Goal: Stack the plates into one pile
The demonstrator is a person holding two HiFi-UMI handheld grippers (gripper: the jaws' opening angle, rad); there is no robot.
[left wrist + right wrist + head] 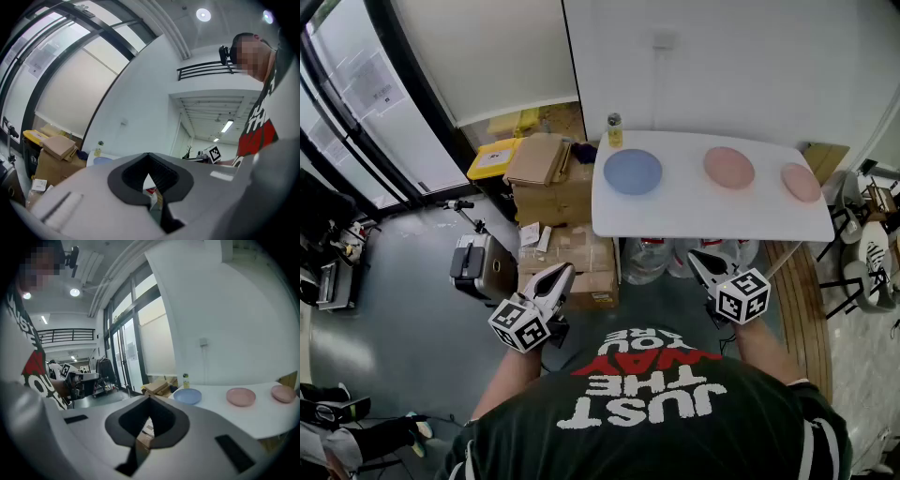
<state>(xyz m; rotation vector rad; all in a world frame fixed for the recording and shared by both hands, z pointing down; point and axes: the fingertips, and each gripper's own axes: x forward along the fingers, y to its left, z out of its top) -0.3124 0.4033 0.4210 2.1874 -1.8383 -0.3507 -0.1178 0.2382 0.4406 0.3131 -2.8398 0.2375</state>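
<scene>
Lying apart, blue plate (632, 172), pink plates (728, 167)

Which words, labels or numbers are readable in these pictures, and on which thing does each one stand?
"JUST THE WAY YOU ARE": on the person's shirt, upside down in the head view, with "WAY" in red.
Labels on the boxes: too small to read.
Label on the yellow bin: too small to read.
Sheet on the window: blurred, not readable.
Label on the bottle: too small to read.
</scene>
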